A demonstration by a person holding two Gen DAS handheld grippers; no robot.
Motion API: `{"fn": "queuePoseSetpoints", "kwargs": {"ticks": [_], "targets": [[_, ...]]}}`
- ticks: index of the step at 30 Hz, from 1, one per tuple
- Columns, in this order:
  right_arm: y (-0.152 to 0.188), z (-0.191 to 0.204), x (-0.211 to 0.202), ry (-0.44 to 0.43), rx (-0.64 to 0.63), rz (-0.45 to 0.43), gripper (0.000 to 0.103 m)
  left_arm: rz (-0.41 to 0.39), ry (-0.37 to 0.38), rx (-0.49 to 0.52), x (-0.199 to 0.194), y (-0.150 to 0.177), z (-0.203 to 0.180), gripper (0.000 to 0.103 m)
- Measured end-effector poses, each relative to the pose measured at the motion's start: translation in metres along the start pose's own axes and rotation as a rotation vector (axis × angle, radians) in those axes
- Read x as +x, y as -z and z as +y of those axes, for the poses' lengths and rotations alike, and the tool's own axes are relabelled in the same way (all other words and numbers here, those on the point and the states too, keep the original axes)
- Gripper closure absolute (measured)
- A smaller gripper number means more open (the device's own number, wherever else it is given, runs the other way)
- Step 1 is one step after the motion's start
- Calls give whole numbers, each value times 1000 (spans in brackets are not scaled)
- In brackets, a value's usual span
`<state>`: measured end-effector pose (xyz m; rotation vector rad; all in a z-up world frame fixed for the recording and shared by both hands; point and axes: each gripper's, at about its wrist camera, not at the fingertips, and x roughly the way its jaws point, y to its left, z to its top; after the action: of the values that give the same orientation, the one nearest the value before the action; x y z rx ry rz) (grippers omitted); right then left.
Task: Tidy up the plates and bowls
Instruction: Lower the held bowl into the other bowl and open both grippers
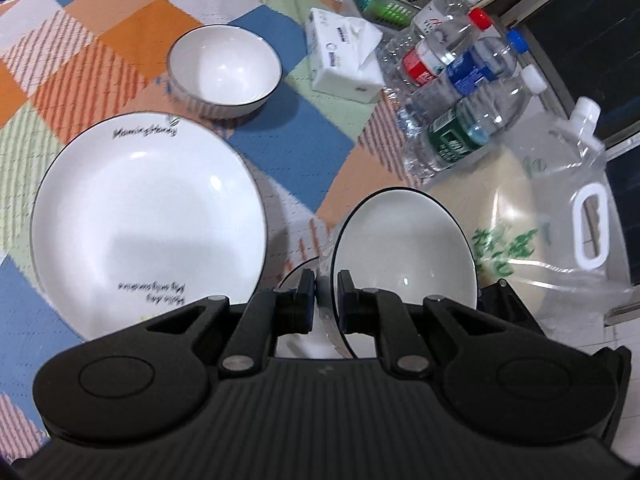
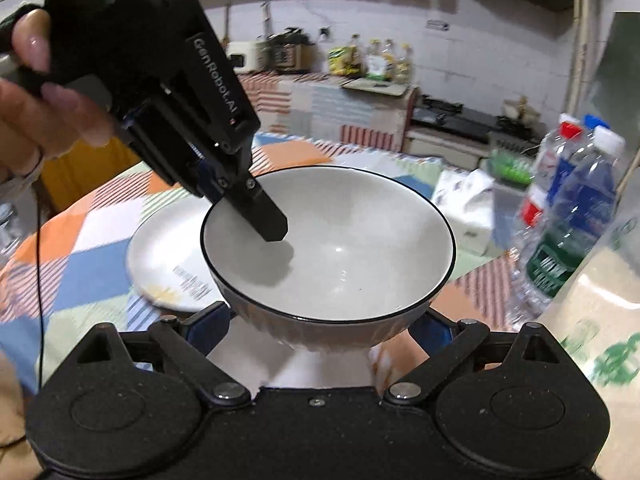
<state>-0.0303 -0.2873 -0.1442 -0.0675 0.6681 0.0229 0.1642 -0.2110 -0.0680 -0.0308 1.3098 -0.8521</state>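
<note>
My left gripper (image 1: 326,284) is shut on the rim of a white bowl with a dark rim (image 1: 404,248), one finger inside it and one outside. The same bowl (image 2: 360,248) fills the right wrist view, with the left gripper's finger (image 2: 268,220) reaching into it from the upper left. My right gripper (image 2: 324,320) is open, its fingers spread on either side under the bowl's base. A large white plate with printed lettering (image 1: 148,220) lies on the checked tablecloth to the left; it also shows behind the bowl (image 2: 160,264). A second white bowl (image 1: 224,68) stands farther back.
Several plastic water bottles (image 1: 460,92) stand right of the bowl, also seen at the right (image 2: 568,224). A tissue pack (image 1: 344,56) lies beyond. A clear plastic jug with a white handle (image 1: 576,208) stands at the table's right edge. A kitchen counter (image 2: 360,92) is behind.
</note>
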Motion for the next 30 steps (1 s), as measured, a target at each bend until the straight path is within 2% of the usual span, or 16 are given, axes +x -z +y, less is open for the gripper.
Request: {"fn": "queuePoseSetpoints", "kwargs": {"ticks": [3,10,16,20,30], "targets": [[10,4,-1,-41,0,20,5,12,-5,-5,6,11,4,93],[23,3,-1,-66,37,50,5,57,-27,-3,27,29,9,94],[30,8,5,-55,19,74,5,73,-99,53,36,38,2,94],[33,15,6,-16,-32,81,5,75,-141,80,41,40,-1,94],[30,21,8,22,-69,115,5,29,-229,157,44,48,-10,94]]}}
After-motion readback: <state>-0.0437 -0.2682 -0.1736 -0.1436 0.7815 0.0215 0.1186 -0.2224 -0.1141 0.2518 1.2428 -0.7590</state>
